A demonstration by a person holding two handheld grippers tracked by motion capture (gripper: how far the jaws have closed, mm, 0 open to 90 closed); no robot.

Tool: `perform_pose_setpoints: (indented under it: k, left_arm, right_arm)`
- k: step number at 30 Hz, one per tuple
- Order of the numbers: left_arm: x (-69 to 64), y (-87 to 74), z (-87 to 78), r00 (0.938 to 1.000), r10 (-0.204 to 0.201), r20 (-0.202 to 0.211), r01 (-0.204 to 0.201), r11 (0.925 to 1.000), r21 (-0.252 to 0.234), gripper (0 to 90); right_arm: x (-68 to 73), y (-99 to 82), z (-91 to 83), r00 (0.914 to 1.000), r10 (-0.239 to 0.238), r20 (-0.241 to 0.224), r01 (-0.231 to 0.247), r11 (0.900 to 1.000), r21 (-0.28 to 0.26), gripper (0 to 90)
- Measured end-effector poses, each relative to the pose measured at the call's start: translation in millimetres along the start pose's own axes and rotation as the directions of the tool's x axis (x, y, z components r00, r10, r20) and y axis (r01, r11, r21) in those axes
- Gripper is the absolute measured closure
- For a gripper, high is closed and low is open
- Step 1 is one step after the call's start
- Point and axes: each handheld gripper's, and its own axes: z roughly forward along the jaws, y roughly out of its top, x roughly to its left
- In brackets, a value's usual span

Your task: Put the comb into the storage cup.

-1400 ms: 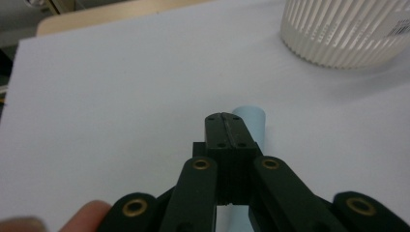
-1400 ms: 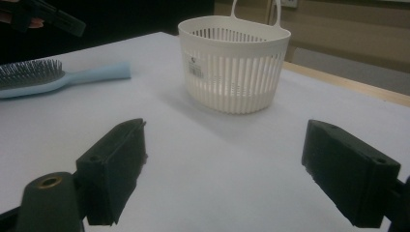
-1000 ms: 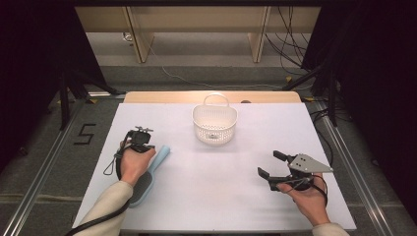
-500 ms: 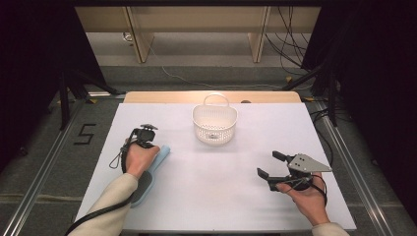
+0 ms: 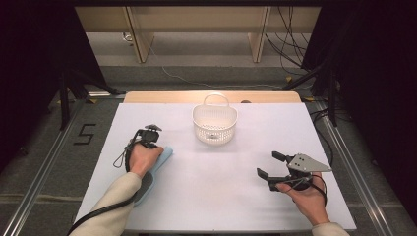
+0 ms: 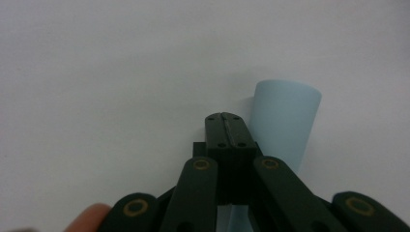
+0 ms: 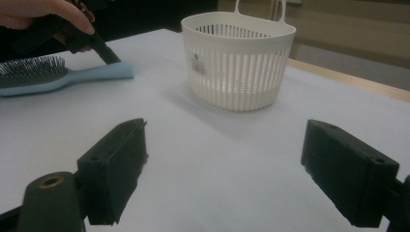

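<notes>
The left gripper [image 5: 146, 139] sits over the left part of the white table [image 5: 236, 196], jaws pressed together with nothing between them, their tips just beside the handle end of the light blue hairbrush [image 5: 160, 160]. In the left gripper view the shut jaws point at bare table just left of that rounded handle end. The brush lies slanted, its bristled head toward the near left, inside the table's left edge. The right gripper [image 5: 270, 164] rests near the near right corner with its jaws spread wide and empty, well apart from the brush. The white slatted basket [image 5: 214, 124] stands at the far middle, close to the table's far edge. Between brush, basket and right gripper stretches open white surface.
</notes>
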Motion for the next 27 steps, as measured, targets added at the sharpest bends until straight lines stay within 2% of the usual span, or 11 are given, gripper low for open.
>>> perform_pose_setpoints:
  k: [12,14,20,23,25,27]
  left_arm:
    - [-22.8,-6.3,-3.1,0.9963,0.083,0.023,-0.083,0.9963,0.023,90.0]
    - [-26.4,-7.8,-4.0,0.9943,0.104,0.023,-0.105,0.9942,0.026,90.0]
    - [-33.4,-15.2,-6.5,0.99,0.136,0.038,-0.137,0.99,0.033,90.0]
    - [-35.8,-22.0,-7.2,0.9872,0.153,0.046,-0.155,0.9872,0.04,90.0]
    - [-37.9,-27.1,-8.5,0.9854,0.166,0.036,-0.167,0.9856,0.024,90.0]
    - [-40.6,-32.5,-11.3,0.9817,0.184,0.05,-0.186,0.9822,0.029,90.0]
  right_arm:
    - [-0.2,0.0,0.0,1.0,0.001,-0.001,-0.001,1.0,-0.003,17.1]
    - [-0.2,0.0,-0.1,1.0,0.002,-0.001,-0.002,1.0,-0.003,17.1]
    - [0.0,0.3,-0.2,1.0,0.003,0.001,-0.003,1.0,-0.002,17.1]
    - [-0.1,0.2,-0.4,1.0,0.001,0.0,-0.001,1.0,0.0,17.1]
    - [0.0,0.2,-0.2,1.0,0.002,0.002,-0.002,1.0,-0.001,17.1]
    - [0.0,0.3,-0.1,1.0,0.002,0.001,-0.002,1.0,-0.001,17.1]
